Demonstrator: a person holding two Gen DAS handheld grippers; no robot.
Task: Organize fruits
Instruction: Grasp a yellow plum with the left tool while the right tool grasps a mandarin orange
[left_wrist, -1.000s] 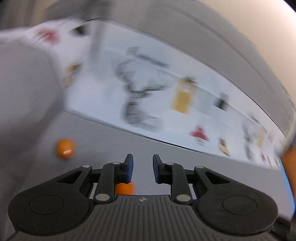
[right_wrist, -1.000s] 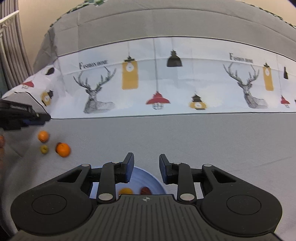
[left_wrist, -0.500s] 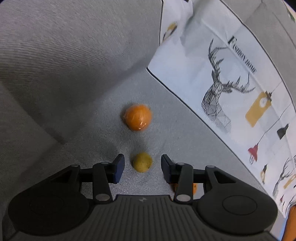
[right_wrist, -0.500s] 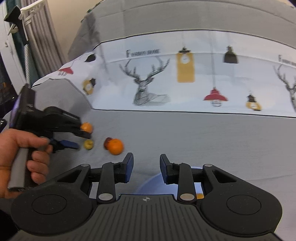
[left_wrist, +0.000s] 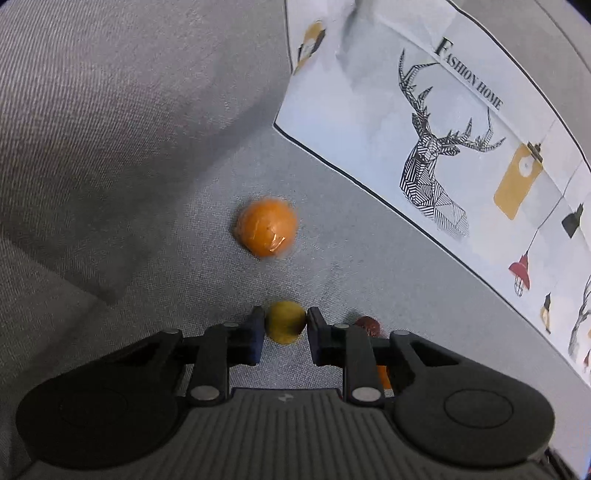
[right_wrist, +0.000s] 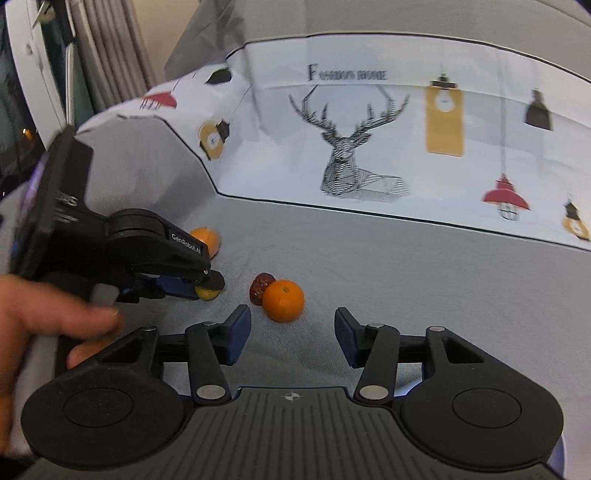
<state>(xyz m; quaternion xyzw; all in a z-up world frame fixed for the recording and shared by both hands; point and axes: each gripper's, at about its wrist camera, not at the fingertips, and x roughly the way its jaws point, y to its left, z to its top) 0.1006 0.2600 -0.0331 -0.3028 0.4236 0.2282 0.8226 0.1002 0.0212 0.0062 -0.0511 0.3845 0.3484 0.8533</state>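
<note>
The left gripper (left_wrist: 285, 325) has just been closing and its jaws now clench the small yellow fruit (left_wrist: 285, 322) on the grey cloth (left_wrist: 147, 184). The right gripper (right_wrist: 292, 332) has just been opening, with nothing between its jaws. Just ahead lies an orange (right_wrist: 283, 301) touching a dark red fruit (right_wrist: 260, 288), and further away a wrapped orange (left_wrist: 266, 232).

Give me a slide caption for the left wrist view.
Left gripper closes on a small yellow fruit on grey fabric, wrapped orange beyond.
</note>
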